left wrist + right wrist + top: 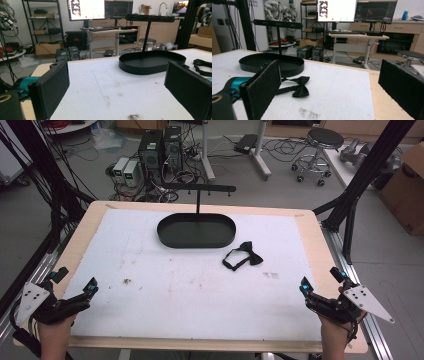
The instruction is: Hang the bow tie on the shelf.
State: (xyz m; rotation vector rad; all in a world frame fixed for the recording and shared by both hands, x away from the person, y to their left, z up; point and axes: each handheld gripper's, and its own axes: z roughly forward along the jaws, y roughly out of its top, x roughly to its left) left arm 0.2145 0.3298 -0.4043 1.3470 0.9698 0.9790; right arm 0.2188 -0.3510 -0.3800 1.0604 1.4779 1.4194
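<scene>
A black bow tie (243,256) with its strap lies on the white mat (200,295), right of centre. Just behind it stands a black oval tray (165,227) with a T-shaped hanger stand (200,187) rising from its back. My left gripper (77,280) rests open at the mat's near left corner, nothing between its jaws. My right gripper (322,279) is open at the near right edge, also empty. The left gripper view (120,92) shows the tray (140,70) ahead and the bow tie (202,66) at far right. The right gripper view (332,87) shows the bow tie (298,87) before the tray (287,71).
The mat sits on a wooden table (320,250) framed by black posts (350,220). Beyond the far edge are computer towers (160,150), cables and a stool (320,145) on the floor. A cardboard box (407,190) stands at the right.
</scene>
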